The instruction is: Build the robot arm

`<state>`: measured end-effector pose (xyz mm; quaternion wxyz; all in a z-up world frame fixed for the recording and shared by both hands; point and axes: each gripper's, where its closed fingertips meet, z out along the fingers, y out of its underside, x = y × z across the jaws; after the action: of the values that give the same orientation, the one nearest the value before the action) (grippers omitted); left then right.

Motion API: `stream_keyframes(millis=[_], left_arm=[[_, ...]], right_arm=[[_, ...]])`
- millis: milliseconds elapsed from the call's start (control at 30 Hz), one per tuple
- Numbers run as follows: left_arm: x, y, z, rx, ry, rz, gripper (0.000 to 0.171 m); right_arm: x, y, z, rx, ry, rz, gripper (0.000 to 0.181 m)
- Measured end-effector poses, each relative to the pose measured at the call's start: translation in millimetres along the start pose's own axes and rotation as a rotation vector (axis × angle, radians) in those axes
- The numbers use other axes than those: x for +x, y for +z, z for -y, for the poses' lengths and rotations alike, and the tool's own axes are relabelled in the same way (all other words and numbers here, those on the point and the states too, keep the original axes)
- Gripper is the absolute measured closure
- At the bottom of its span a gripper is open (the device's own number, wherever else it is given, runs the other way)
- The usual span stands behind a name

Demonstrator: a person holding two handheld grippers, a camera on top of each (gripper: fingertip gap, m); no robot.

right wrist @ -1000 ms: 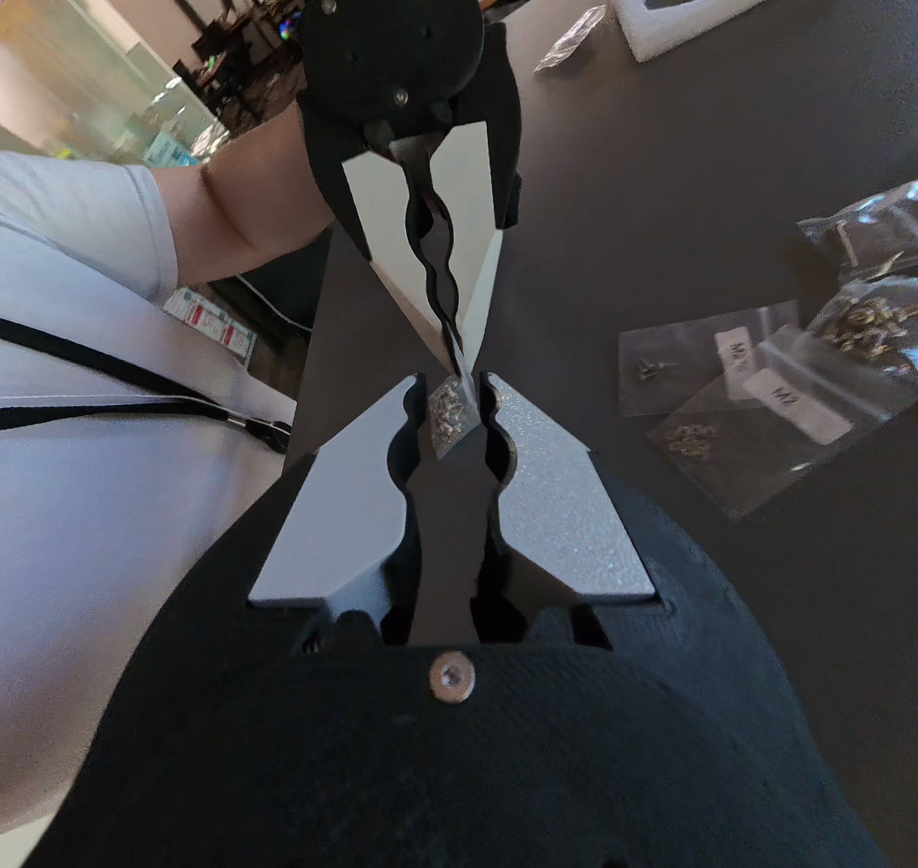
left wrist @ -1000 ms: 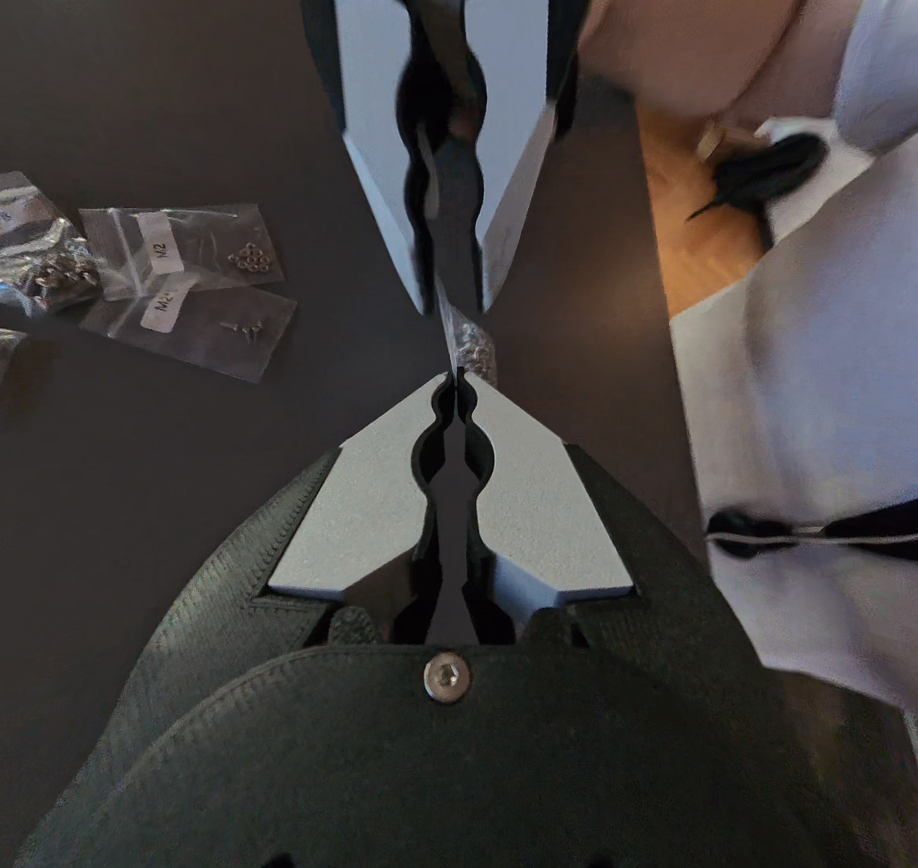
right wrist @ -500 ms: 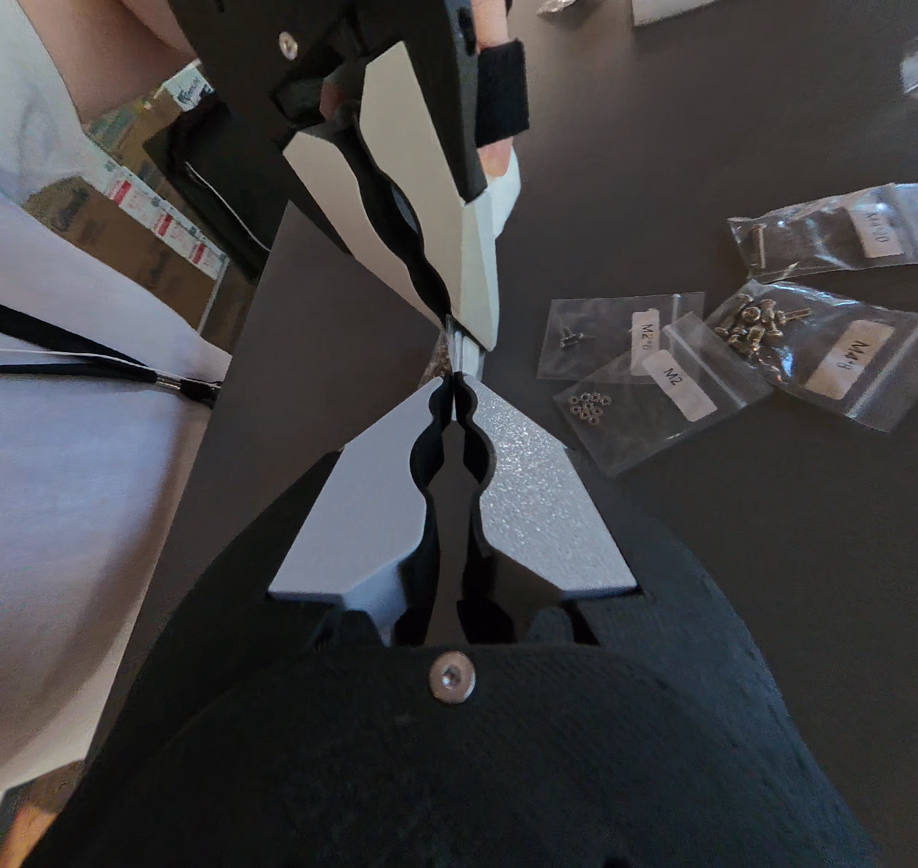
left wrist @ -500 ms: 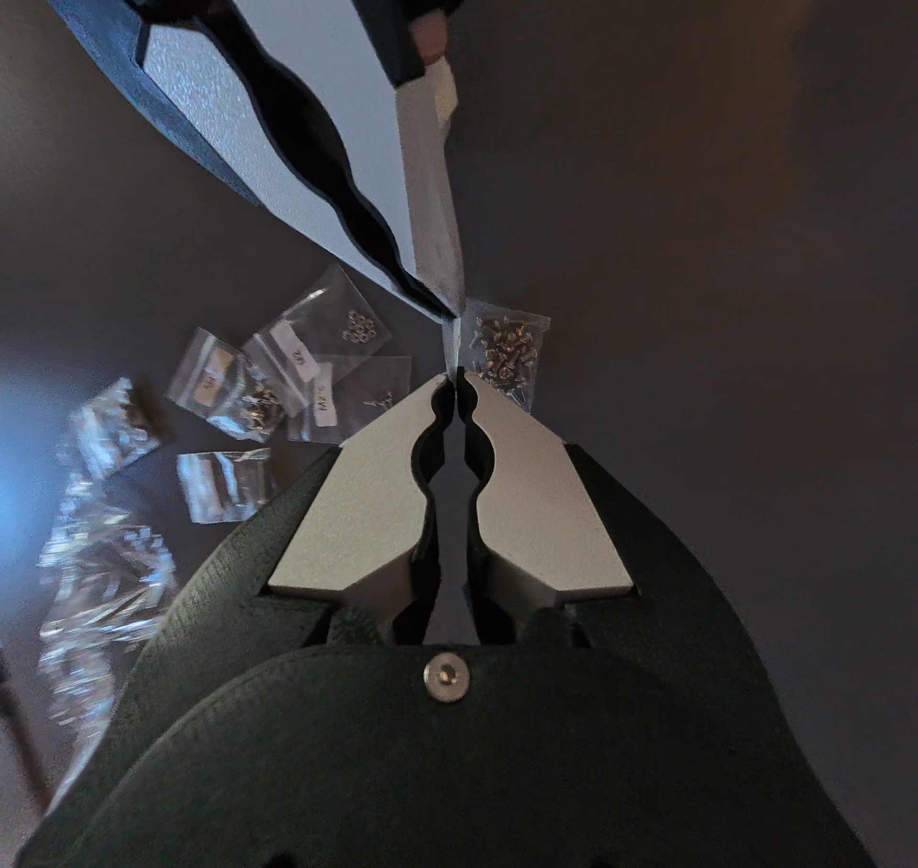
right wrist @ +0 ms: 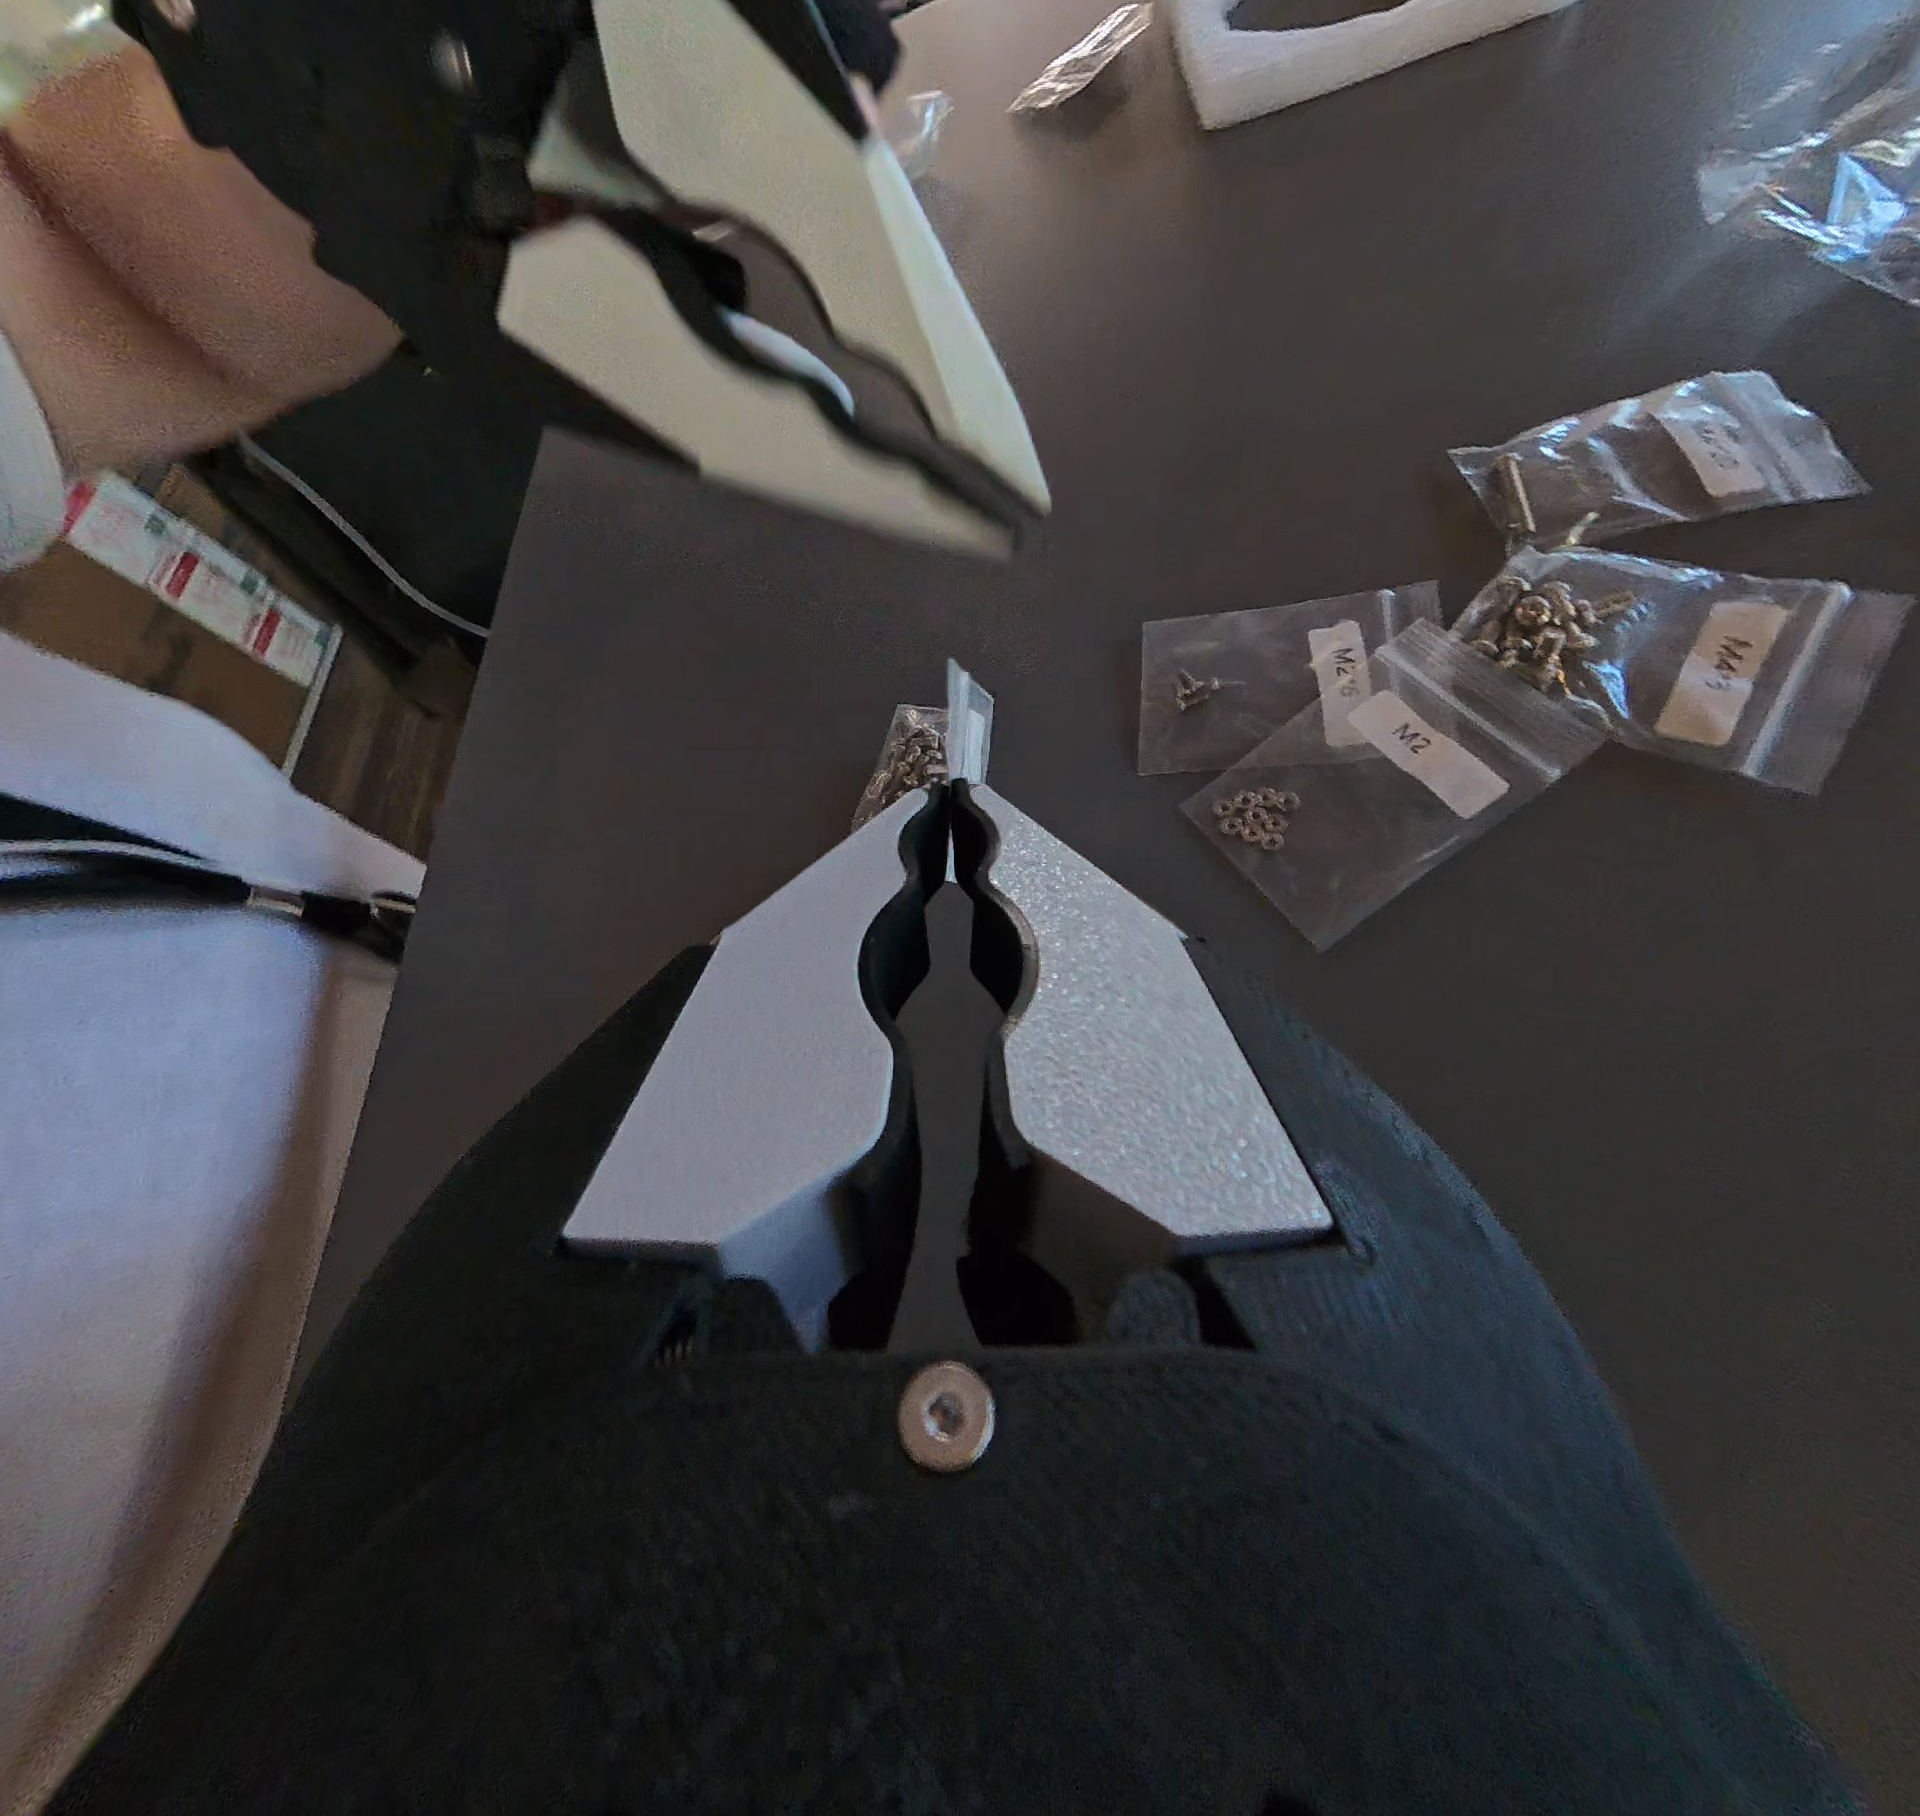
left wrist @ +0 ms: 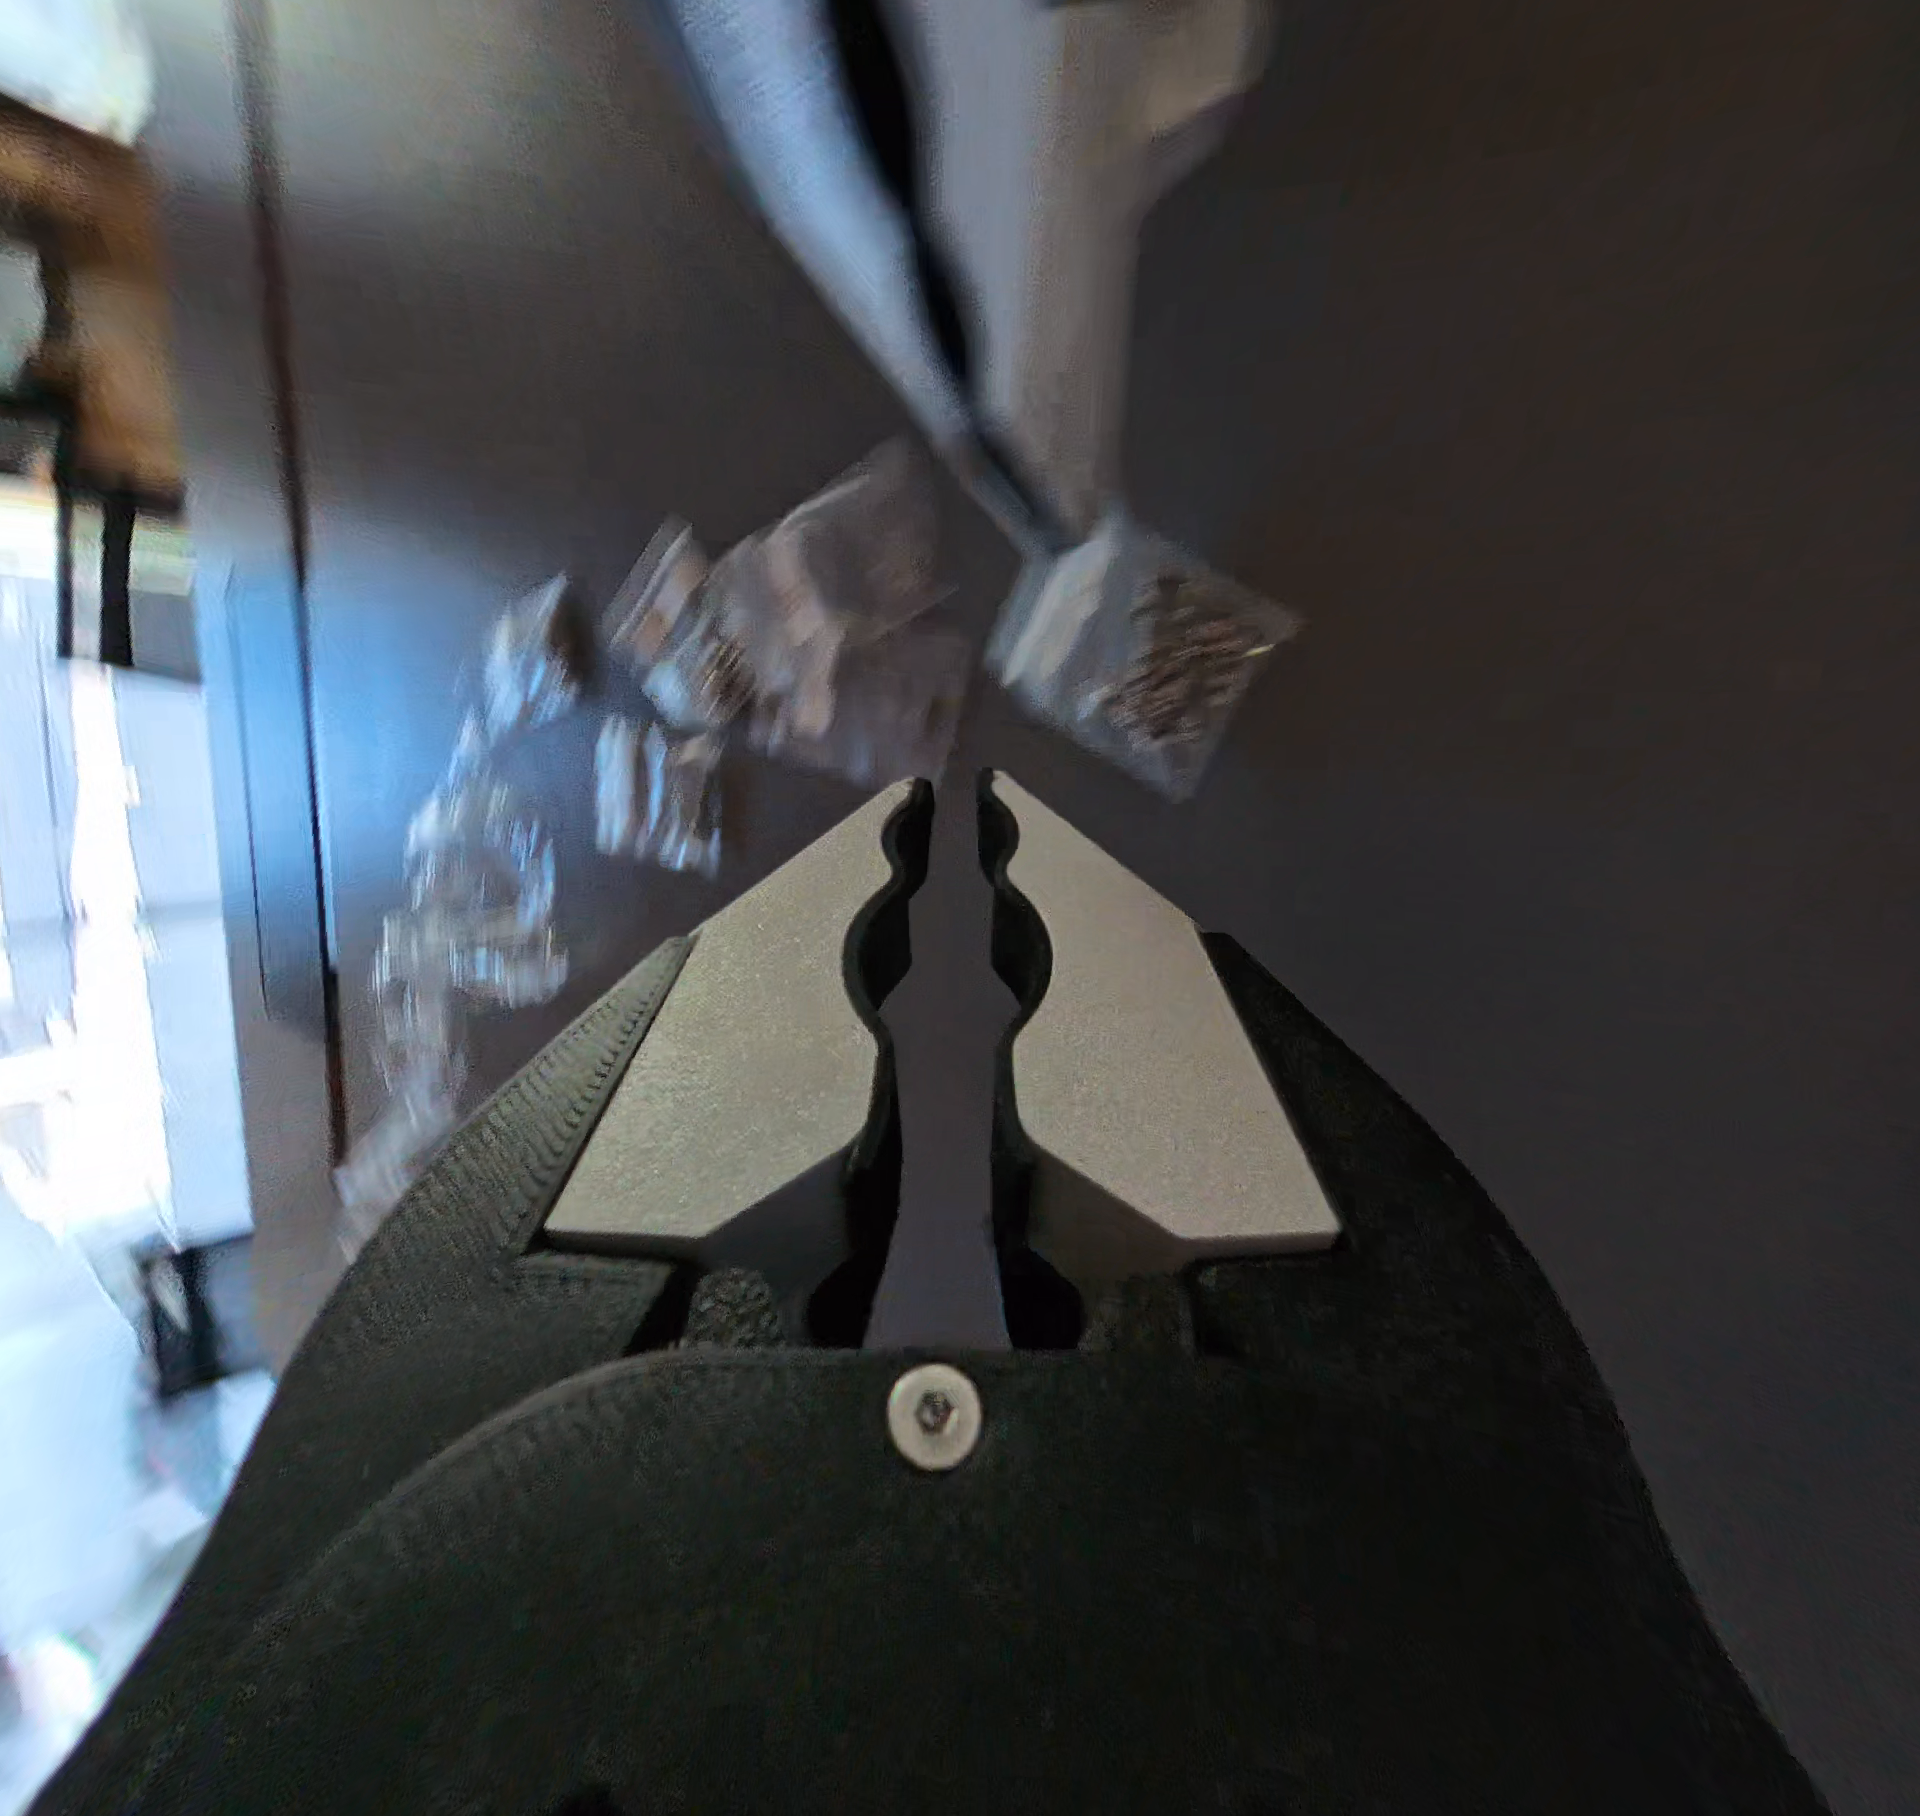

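My right gripper [right wrist: 951, 792] is shut on the top edge of a small clear zip bag of metal screws [right wrist: 914, 753], held just above the dark table [right wrist: 1558, 1195]. In the blurred left wrist view the same bag [left wrist: 1132, 665] hangs from the right gripper [left wrist: 1039, 535]. My left gripper [left wrist: 956, 781] is open by a narrow gap and empty, a little short of the bag. In the right wrist view the left gripper [right wrist: 1023, 519] is above and behind the bag, apart from it.
Several labelled clear bags of small screws and nuts [right wrist: 1382, 779] lie on the table to the right of the right gripper. A white foam frame [right wrist: 1382, 0] lies at the far edge. A person's white shirt [right wrist: 156, 1039] is at the left beyond the table edge. Some 5 cm of space lies between my two pairs of fingers.
The left gripper has let go of the screw bag, opened slightly and pulled back. The right gripper closed on the bag a second ago and still holds it.
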<state>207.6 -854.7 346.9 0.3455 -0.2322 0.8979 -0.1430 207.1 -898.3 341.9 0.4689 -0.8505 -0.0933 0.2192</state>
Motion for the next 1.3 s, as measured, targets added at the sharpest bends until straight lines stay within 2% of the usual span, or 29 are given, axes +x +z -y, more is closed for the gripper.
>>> stream_keyframes(millis=[33, 67, 100, 167, 233, 300, 367, 433, 533, 633, 800, 933, 1067, 1300], left_arm=[[-8.7, -10.2, -9.3, 0.004, -0.201, 0.052, 0.171], [-6.6, -20.7, -14.2, 0.037, -0.436, 0.041, 0.171], [3.9, -31.5, -10.6, 0.106, -0.664, -0.032, 0.171], [18.0, -52.5, 11.3, 0.320, -1.031, -0.181, 0.166], [17.5, -64.5, 27.6, 0.511, -1.258, -0.233, 0.170], [16.1, -58.9, 29.0, 0.575, -1.364, -0.203, 0.168], [17.3, -47.5, 27.9, 0.604, -1.447, -0.188, 0.163], [22.6, -37.4, 30.0, 0.619, -1.509, -0.234, 0.160], [32.4, -21.3, 32.9, 0.567, -1.532, -0.290, 0.149], [28.6, -17.1, 41.0, 0.619, -1.555, -0.309, 0.144], [18.4, -14.3, 38.1, 0.669, -1.589, -0.291, 0.150], [21.8, -6.8, 39.4, 0.621, -1.583, -0.321, 0.162], [22.7, -4.4, 42.2, 0.632, -1.598, -0.364, 0.170], [25.6, -1.4, 42.7, 0.630, -1.632, -0.429, 0.171]], right_arm=[[0.5, -1.8, 0.4, 0.016, 0.007, -0.032, 0.181], [-0.3, -3.7, 0.8, 0.031, -0.003, -0.062, 0.181], [-1.1, -4.9, 0.6, 0.039, -0.022, -0.096, 0.181], [-2.8, -5.0, 1.3, 0.047, -0.077, -0.158, 0.181], [-4.9, -2.0, 3.6, 0.050, -0.141, -0.212, 0.181], [-7.6, 1.3, 6.4, 0.054, -0.203, -0.253, 0.181], [-10.9, 4.4, 6.2, 0.045, -0.253, -0.278, 0.181], [-13.9, 5.6, 6.3, 0.044, -0.278, -0.294, 0.181], [-16.5, 6.5, 7.0, 0.057, -0.232, -0.294, 0.181], [-15.2, 6.8, 7.4, 0.061, -0.203, -0.304, 0.181], [-15.2, 4.7, 9.8, 0.081, -0.202, -0.307, 0.181], [-15.8, 3.8, 10.6, 0.089, -0.201, -0.287, 0.181], [-16.2, 2.6, 9.1, 0.087, -0.187, -0.265, 0.177], [-16.5, 3.0, 4.2, 0.067, -0.108, -0.195, 0.176]])
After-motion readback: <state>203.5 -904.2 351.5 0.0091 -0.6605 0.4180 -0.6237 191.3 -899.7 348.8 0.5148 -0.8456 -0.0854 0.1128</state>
